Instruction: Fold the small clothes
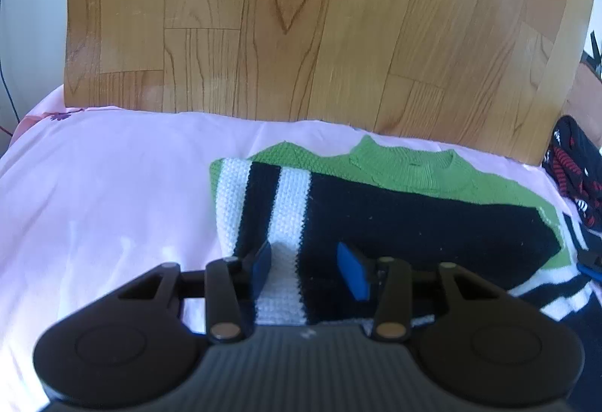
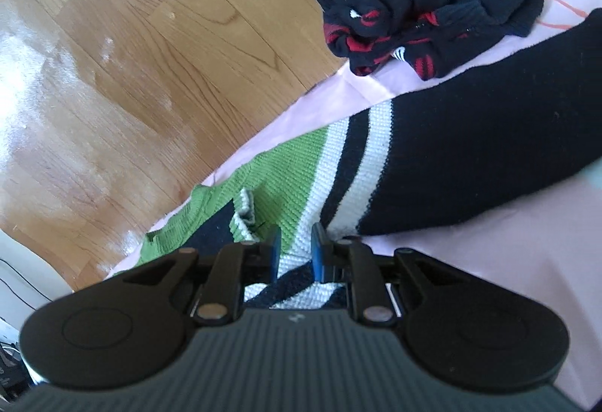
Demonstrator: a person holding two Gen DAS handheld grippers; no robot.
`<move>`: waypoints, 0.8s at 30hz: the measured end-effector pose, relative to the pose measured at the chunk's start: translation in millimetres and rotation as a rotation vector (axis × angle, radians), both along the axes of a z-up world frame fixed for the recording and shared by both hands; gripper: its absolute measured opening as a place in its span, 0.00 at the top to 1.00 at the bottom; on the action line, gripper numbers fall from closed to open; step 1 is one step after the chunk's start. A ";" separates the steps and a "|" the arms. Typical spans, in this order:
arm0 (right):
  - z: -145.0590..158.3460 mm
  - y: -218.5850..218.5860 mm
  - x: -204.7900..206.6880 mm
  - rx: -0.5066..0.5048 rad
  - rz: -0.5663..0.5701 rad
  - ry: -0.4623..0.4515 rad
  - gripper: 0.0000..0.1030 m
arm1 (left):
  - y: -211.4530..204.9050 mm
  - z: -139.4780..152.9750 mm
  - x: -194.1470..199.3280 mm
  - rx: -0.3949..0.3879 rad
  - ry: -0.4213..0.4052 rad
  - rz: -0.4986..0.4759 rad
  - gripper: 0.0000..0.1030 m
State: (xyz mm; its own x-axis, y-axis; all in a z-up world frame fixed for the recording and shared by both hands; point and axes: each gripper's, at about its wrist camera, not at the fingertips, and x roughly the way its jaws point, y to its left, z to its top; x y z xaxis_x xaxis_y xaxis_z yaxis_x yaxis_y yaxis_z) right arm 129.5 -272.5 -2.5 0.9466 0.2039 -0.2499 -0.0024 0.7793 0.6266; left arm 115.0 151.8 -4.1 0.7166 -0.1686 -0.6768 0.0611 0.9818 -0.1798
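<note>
Green/black/white knit sweater [image 1: 395, 209] folded on pink sheet [image 1: 94, 193], center-right of left wrist view, L gripper [image 1: 308, 271] jaws parted, straddling striped sleeve, not pinching, R gripper [image 2: 295, 254] jaws nearly closed, grasping striped knit edge, dark red-black garment [image 2: 425, 5] bunched upper right, wood floor [image 2: 131, 54] behind.

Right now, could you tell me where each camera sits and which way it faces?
Left wrist: rides the left tool, looking down across the folded striped sweater on pink sheet toward the wooden floor; only its blue pads show.
Right wrist: rides the right tool, looking along the sweater's hem toward a dark crumpled garment; only its own fingers show.
Shared: sweater, sheet, floor, dark garment.
</note>
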 end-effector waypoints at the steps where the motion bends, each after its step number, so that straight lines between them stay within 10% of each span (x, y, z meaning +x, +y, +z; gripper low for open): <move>1: 0.7 1.1 -1.4 0.000 -0.005 -0.002 0.80 | -0.3 0.3 -0.4 -0.002 -0.002 0.001 0.60; 24: -10.0 -16.5 -0.9 0.184 0.022 -0.016 0.80 | 2.0 -2.0 -1.2 0.000 -0.012 0.006 0.47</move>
State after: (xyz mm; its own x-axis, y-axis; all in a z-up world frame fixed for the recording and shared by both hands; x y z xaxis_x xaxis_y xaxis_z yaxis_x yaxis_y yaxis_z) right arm 128.6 -289.1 -12.5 0.9449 0.2653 -0.1918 -0.0287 0.6509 0.7586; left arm 113.8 153.8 -6.1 0.7258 -0.1643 -0.6680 0.0575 0.9821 -0.1791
